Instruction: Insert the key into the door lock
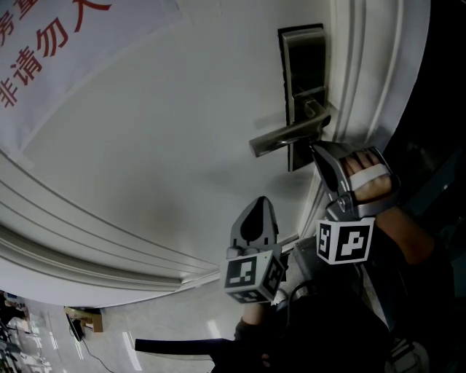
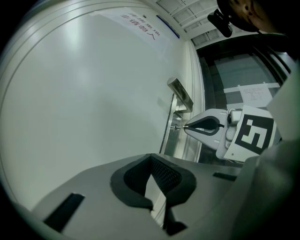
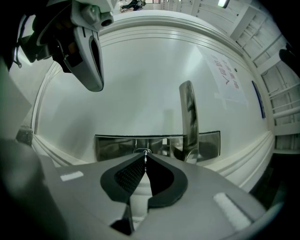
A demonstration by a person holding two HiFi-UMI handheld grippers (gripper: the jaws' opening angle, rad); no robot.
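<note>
Key point(image 2: 178, 127), judged light, stiff, thin and slip-prone, is pinched by its head between the closed tips of the right gripper point(image 3: 145, 158), blade tip at the lock plate point(image 1: 302, 58) beside the lever handle point(image 1: 284, 136), while the left gripper point(image 1: 255, 211) hangs with jaws together, holding nothing.

You're facing a white door point(image 1: 182, 124) with stepped moulding point(image 1: 80, 240) and a red-lettered notice point(image 1: 51, 44) stuck on it. Glossy pale floor point(image 1: 164, 328) below. Beside the frame there's a dark glass pane point(image 2: 243, 70) carrying a paper sheet point(image 2: 255, 95). Grid ceiling point(image 2: 187, 14) overhead.
</note>
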